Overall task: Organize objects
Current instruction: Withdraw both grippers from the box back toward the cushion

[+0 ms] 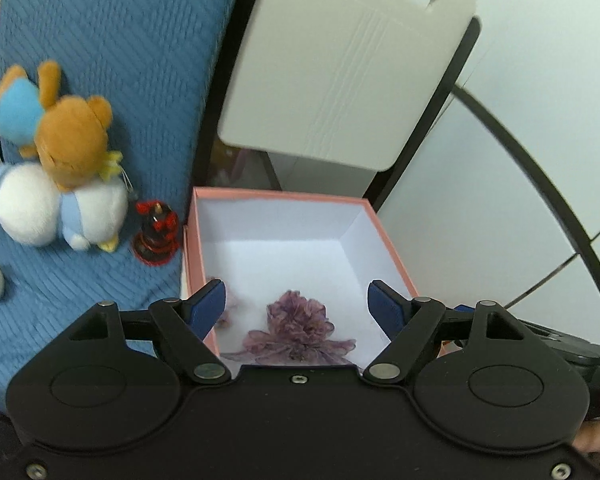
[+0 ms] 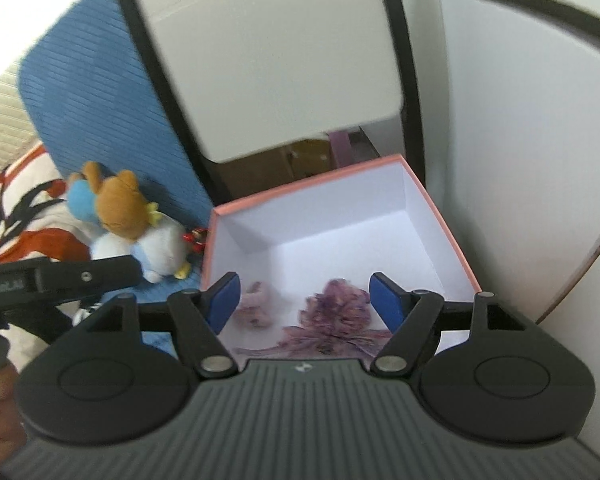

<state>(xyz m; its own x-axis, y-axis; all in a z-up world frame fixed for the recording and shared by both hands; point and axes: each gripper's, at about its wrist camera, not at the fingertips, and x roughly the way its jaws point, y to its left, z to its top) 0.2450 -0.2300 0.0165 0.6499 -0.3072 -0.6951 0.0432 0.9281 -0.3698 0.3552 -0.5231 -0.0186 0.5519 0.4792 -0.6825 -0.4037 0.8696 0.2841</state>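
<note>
An open pink box (image 1: 280, 194) with a white inside stands beside a blue ribbed cushion (image 1: 112, 40). A dried purple flower (image 1: 300, 328) lies on its floor near the front wall. A smaller pinkish bloom (image 2: 256, 308) lies left of that flower (image 2: 340, 312). My left gripper (image 1: 296, 292) hangs above the box, open, with nothing between its blue pads. My right gripper (image 2: 303, 284) is also open and empty over the same box (image 2: 308, 188). The left gripper's black body (image 2: 60, 280) shows at the left of the right wrist view.
Plush toys (image 1: 60, 184), a brown bear on a white and blue one, lean on the cushion left of the box. A small red and black figurine (image 1: 156, 232) stands between them and the box. A white panel (image 1: 340, 60) rises behind the box. A patterned fabric (image 2: 20, 216) lies far left.
</note>
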